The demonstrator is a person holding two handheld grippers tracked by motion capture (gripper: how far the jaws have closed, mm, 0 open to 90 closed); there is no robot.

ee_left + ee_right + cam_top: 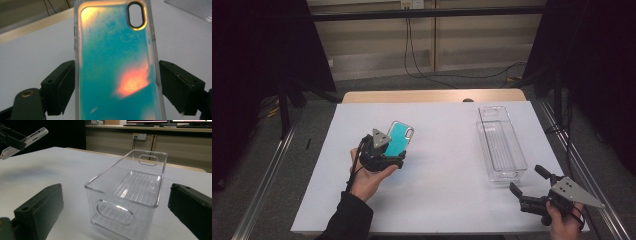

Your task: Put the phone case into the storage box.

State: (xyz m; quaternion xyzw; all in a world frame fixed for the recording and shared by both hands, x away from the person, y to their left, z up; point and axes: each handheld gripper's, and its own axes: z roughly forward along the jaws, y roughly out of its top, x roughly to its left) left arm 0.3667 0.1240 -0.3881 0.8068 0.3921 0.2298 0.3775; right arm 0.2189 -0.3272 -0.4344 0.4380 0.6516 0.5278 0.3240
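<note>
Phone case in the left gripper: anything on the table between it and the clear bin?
Nothing visible. The phone case is clamped in the left gripper, and the white table cover between it and the empty clear bin is bare. The right gripper sits open near the bin's near end, off that path.

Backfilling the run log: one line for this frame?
left gripper: shut on phone case, lifted | right gripper: open, near clear bin | bin: empty
</note>
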